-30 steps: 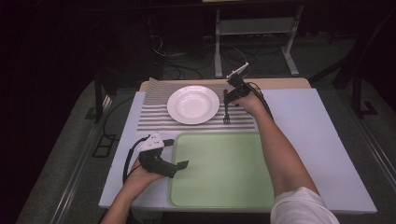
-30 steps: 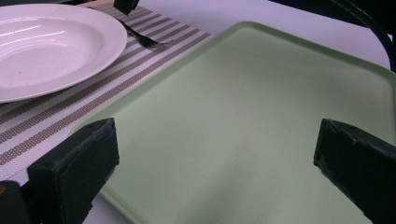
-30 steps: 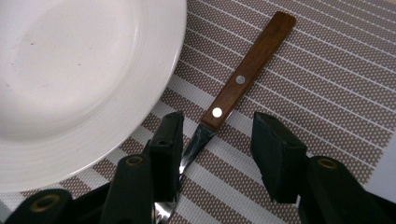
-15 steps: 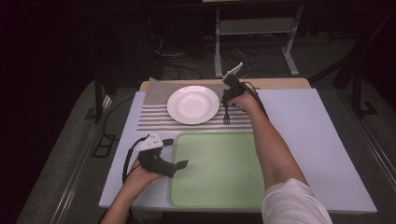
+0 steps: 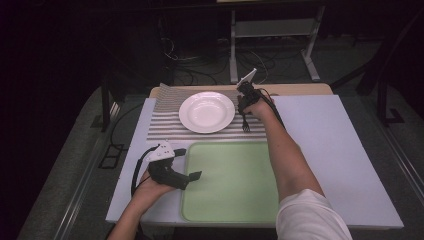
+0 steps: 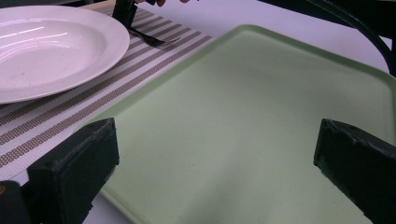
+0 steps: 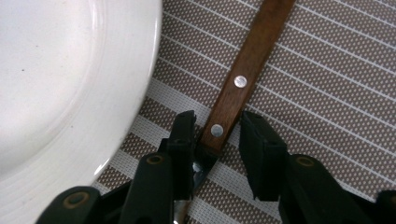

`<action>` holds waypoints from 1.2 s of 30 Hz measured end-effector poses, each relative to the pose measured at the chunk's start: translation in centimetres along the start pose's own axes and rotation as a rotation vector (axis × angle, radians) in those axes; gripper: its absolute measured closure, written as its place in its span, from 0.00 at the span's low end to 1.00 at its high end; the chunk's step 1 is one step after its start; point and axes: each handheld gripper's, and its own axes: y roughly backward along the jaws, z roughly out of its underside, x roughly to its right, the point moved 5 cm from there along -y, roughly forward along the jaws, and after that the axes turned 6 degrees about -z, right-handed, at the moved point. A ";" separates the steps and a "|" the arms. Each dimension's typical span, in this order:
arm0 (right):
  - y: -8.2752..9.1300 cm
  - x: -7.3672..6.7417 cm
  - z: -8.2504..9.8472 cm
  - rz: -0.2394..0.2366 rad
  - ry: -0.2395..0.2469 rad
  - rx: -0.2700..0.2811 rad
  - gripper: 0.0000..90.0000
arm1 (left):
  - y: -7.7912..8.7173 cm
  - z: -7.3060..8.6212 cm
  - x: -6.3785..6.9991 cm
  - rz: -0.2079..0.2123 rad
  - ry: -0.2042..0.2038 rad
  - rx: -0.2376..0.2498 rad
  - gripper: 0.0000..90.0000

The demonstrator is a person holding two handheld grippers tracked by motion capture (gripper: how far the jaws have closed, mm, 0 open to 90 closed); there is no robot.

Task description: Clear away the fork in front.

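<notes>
Your fork [image 7: 243, 70] lies flat on the striped placemat [image 5: 165, 122], just beside the right rim of the white plate [image 5: 207, 111]. In the high view its long axis runs toward you and away from you: the tines point toward you, near the far edge of the green tray [image 5: 232, 182], and the wooden handle with two rivets lies under your hand. In the right gripper view the handle runs up and to the right, away from the fingers.

Your right gripper [image 7: 215, 130] points steeply down over the fork, forearm stretched out across the tray and wrist bent down. Its fingers have just been closing and now straddle the handle at the end nearest the metal neck; one finger is at the wood, a narrow gap shows at the other, so they are not yet clamped.

Your left gripper [image 5: 189, 175] rests low on the worktop at the tray's left edge, lying level, pointing across the tray. Its fingers [image 6: 79, 163] are spread wide with nothing between them.
</notes>
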 end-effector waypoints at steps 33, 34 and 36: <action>2.1 0.8 0.6 0.004 0.052 0.040 0.86 | 0.0 -0.1 0.1 -0.005 -0.015 -0.006 0.00; 2.5 0.9 0.6 -0.008 0.051 0.053 0.86 | 0.0 -0.1 0.1 -0.005 -0.015 -0.004 0.00; 3.2 1.1 0.8 -0.023 0.046 0.076 0.86 | 0.0 -0.1 0.0 -0.008 -0.015 -0.003 0.00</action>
